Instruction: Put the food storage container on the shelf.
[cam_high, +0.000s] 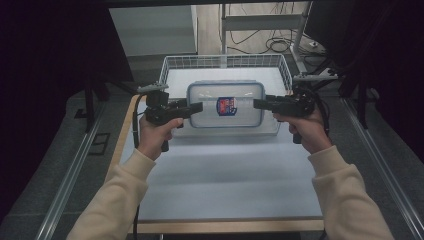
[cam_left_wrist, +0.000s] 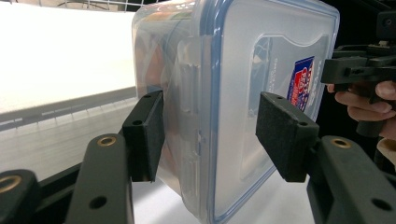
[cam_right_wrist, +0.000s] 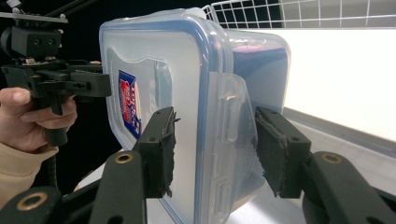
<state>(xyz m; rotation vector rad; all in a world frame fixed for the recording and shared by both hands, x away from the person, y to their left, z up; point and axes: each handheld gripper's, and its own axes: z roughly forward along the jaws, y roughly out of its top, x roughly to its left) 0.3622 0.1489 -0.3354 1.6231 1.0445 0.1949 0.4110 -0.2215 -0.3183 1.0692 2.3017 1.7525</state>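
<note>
A clear plastic container (cam_high: 240, 95) with a blue-rimmed lid and a red-and-blue label (cam_high: 226, 106) hangs level above the wire basket (cam_high: 225, 61), carried by its two short ends. My left gripper (cam_high: 197, 107) is shut on its left end. In the left gripper view the container (cam_left_wrist: 243, 70) stands between the pads of that gripper (cam_left_wrist: 212, 126), over the side latch. My right gripper (cam_high: 257, 104) is shut on the right end. In the right gripper view the container (cam_right_wrist: 159, 70) sits in that gripper (cam_right_wrist: 217, 144), one pad on the lid and one on the base.
The white wire basket (cam_right_wrist: 299, 14) stands at the far middle of the white table (cam_high: 225, 165). Metal rails run along both table sides. Dark curtains close in left and right, and cables lie on the floor behind.
</note>
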